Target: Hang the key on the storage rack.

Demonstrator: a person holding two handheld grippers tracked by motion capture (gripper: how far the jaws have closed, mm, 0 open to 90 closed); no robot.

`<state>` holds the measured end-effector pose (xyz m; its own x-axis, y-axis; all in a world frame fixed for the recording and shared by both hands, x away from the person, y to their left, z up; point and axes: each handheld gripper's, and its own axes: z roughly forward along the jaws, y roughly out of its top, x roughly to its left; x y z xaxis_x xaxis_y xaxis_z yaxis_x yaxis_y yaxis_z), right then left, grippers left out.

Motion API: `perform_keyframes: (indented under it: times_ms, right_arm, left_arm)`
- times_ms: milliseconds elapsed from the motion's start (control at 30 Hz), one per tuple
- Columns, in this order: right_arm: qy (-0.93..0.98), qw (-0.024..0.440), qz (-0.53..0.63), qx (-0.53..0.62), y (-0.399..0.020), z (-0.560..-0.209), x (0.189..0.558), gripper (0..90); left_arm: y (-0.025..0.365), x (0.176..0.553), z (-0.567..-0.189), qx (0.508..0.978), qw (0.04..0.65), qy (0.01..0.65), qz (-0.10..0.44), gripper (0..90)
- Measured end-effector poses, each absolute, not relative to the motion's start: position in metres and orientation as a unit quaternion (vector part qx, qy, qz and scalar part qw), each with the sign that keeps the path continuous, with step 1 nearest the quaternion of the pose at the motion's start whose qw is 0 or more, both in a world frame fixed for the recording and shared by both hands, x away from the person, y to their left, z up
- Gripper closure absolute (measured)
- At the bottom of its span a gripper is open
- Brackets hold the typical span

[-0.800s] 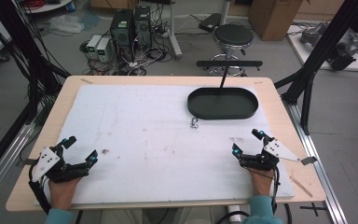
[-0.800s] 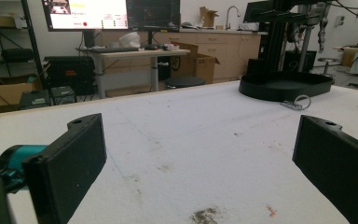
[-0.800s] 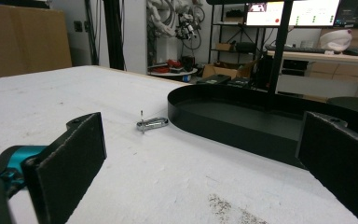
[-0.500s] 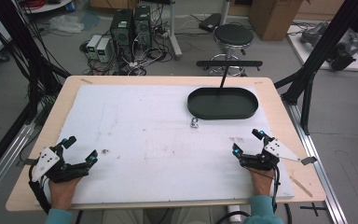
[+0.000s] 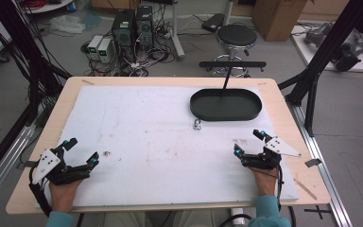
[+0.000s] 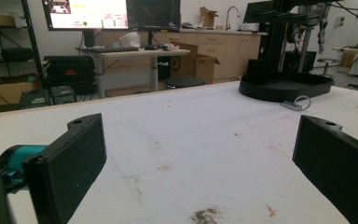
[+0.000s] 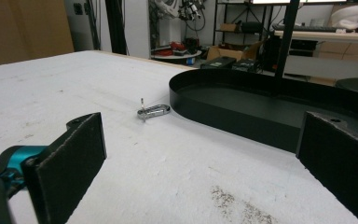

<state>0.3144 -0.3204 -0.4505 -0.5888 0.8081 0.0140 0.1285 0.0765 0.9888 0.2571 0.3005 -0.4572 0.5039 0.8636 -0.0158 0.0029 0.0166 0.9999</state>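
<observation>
- The left gripper [image 5: 79, 152] is a black frame topped by a pale grey three-cornered plate, with small teal accents at its jaw tips.
- The right gripper [image 5: 249, 143] matches it, plate and teal tips alike.
- Each jaw ends in a flat black rectangular pad with a small round hole near its top edge.
- Black cables trail behind both grippers.
- Teal sleeve cuffs cover both wrists.

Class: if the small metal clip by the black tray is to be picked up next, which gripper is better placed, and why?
Right, probably. The right gripper rests open on the same side as the metal clip beside the black tray. The left gripper, also open, sits at the far corner, across the white mat.
</observation>
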Motion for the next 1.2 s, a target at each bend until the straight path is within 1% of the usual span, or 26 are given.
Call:
perform_keyframes:
  times_ms: [100,167,200,233,267,300,400,533,567,600,633,667,700,867,900,967,1033,1200]
  right_arm:
    - [0.676,0.285,0.583,0.349,-0.321,-0.446,0.318,0.7]
    - [0.69,0.281,0.574,0.34,-0.319,-0.434,0.323,0.7]
    - [0.69,0.281,0.574,0.34,-0.319,-0.434,0.323,0.7]
    - [0.702,0.271,0.567,0.335,-0.317,-0.425,0.328,0.7]
    - [0.702,0.271,0.567,0.335,-0.317,-0.425,0.328,0.7]
    - [0.71,0.266,0.564,0.327,-0.313,-0.416,0.333,0.7]
    - [0.728,0.263,0.549,0.315,-0.307,-0.401,0.343,0.7]
    - [0.742,0.255,0.542,0.302,-0.301,-0.391,0.352,0.7]
    - [0.751,0.245,0.535,0.299,-0.298,-0.387,0.358,0.7]
    - [0.751,0.245,0.535,0.299,-0.298,-0.387,0.358,0.7]
    - [0.761,0.229,0.529,0.297,-0.293,-0.384,0.365,0.7]
    - [0.761,0.229,0.529,0.297,-0.293,-0.384,0.365,0.7]
    - [0.776,0.216,0.517,0.291,-0.289,-0.382,0.372,0.7]
    - [0.797,0.202,0.493,0.285,-0.279,-0.38,0.382,0.7]
    - [0.808,0.189,0.481,0.283,-0.274,-0.379,0.388,0.8]
    - [0.812,0.184,0.477,0.281,-0.272,-0.379,0.389,0.7]
    - [0.83,0.167,0.46,0.269,-0.264,-0.378,0.397,0.7]
    - [0.845,0.152,0.445,0.256,-0.255,-0.374,0.406,0.7]
  left_arm:
    - [0.3,0.257,-0.457,0.608,0.618,0.356,0.348,3.1]
    - [0.3,0.257,-0.457,0.608,0.618,0.356,0.348,3.1]
    - [0.3,0.257,-0.457,0.608,0.618,0.357,0.348,3.1]
    - [0.3,0.257,-0.457,0.608,0.618,0.357,0.348,3.1]
    - [0.3,0.257,-0.457,0.608,0.618,0.357,0.348,3.1]
    - [0.3,0.257,-0.457,0.608,0.618,0.356,0.348,3.1]
    - [0.3,0.257,-0.457,0.609,0.618,0.356,0.348,3.1]
    - [0.3,0.257,-0.457,0.608,0.618,0.357,0.348,3.1]
    - [0.3,0.257,-0.457,0.608,0.618,0.357,0.348,3.1]
    - [0.3,0.257,-0.457,0.609,0.618,0.356,0.348,3.1]
    - [0.3,0.257,-0.457,0.608,0.617,0.357,0.348,3.1]
    - [0.3,0.257,-0.457,0.608,0.618,0.357,0.348,3.1]
    - [0.3,0.257,-0.457,0.609,0.618,0.356,0.348,3.1]
    - [0.3,0.257,-0.457,0.609,0.618,0.356,0.348,3.1]
    - [0.3,0.257,-0.457,0.608,0.618,0.357,0.348,3.1]
    - [0.3,0.257,-0.457,0.608,0.617,0.357,0.349,3.1]
    - [0.3,0.257,-0.457,0.608,0.618,0.357,0.348,3.1]
    - [0.3,0.257,-0.457,0.609,0.617,0.357,0.348,3.1]
